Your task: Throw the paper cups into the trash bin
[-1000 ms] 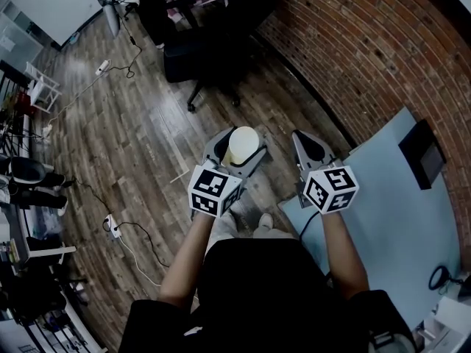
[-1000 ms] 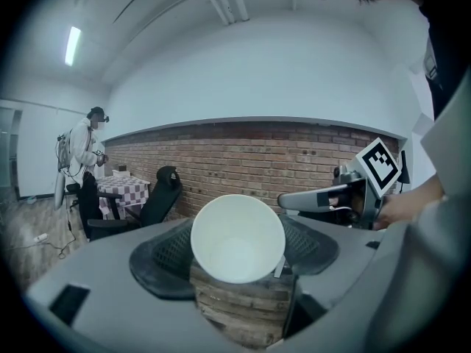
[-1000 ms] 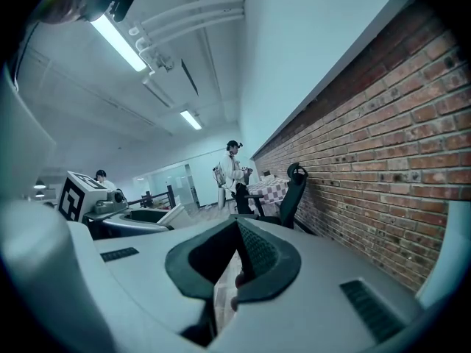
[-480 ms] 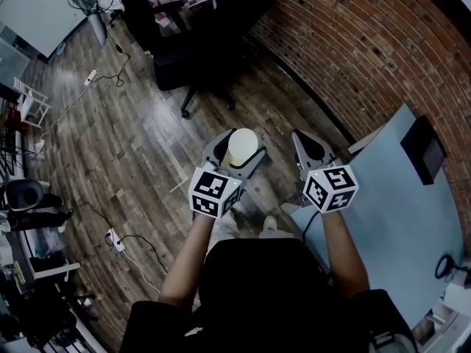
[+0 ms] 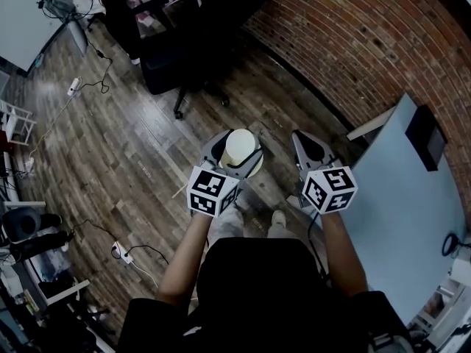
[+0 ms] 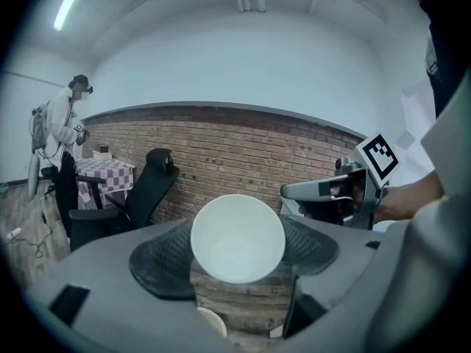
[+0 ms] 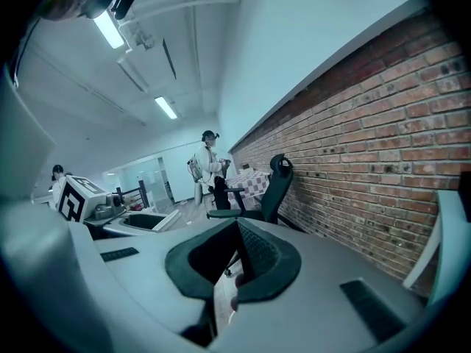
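The person stands on the wood floor [image 5: 110, 145] and holds both tools in front of the body. The left gripper [image 5: 235, 153] holds 1 paper cup [image 6: 238, 237]. The cup sits between its 2 jaws, which stand fairly wide and press the cup wall from both sides. The open mouth of the cup faces back toward the gripper's own camera.

The right gripper [image 5: 310, 147], just to the right of the left one, has its jaws together and nothing between them. Ahead of both grippers, well apart, is a black office chair [image 5: 184, 72]. To the right of the right gripper are a brick wall [image 5: 353, 43] and a light blue table [image 5: 397, 219].

I cannot find a trash bin in any view, so I judge that the step in hand is to carry the cup to it. To do this well, the grip should not get tighter, because a thin paper cup will probably crush or slip out when squeezed. The cup should come above the bin's opening before the jaws part. The right gripper should keep out of the path.
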Tool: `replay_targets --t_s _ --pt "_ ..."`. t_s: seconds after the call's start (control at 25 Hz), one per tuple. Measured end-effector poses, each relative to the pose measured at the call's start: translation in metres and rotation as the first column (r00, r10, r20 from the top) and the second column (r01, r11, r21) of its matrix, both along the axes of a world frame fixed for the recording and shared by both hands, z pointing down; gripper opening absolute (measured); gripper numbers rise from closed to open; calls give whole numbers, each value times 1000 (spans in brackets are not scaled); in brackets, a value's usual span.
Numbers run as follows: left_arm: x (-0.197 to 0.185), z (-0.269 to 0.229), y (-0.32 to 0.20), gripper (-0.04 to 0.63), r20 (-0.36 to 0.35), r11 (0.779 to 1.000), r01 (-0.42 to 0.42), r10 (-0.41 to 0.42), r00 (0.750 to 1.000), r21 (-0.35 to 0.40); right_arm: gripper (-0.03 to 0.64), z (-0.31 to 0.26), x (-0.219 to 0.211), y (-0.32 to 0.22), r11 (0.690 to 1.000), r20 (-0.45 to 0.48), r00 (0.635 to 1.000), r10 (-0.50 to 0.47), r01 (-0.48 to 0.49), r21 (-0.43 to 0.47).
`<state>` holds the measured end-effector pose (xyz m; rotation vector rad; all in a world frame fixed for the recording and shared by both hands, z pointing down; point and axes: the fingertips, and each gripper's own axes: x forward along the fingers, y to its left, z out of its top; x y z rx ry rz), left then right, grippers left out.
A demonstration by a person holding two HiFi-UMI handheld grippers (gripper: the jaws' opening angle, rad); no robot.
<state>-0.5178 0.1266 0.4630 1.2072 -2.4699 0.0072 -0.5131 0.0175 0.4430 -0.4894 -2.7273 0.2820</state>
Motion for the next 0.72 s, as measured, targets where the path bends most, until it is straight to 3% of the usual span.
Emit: replay_targets --t_s 0.32,0.72 --pt "-28 38 33 359 -68 997 -82 82 994 1 3 33 -19 31 996 -73 994 84 -82 23" --pt "-33 107 51 359 -172 987 -159 154 973 -14 3 91 -19 45 984 -164 971 175 -172 36"
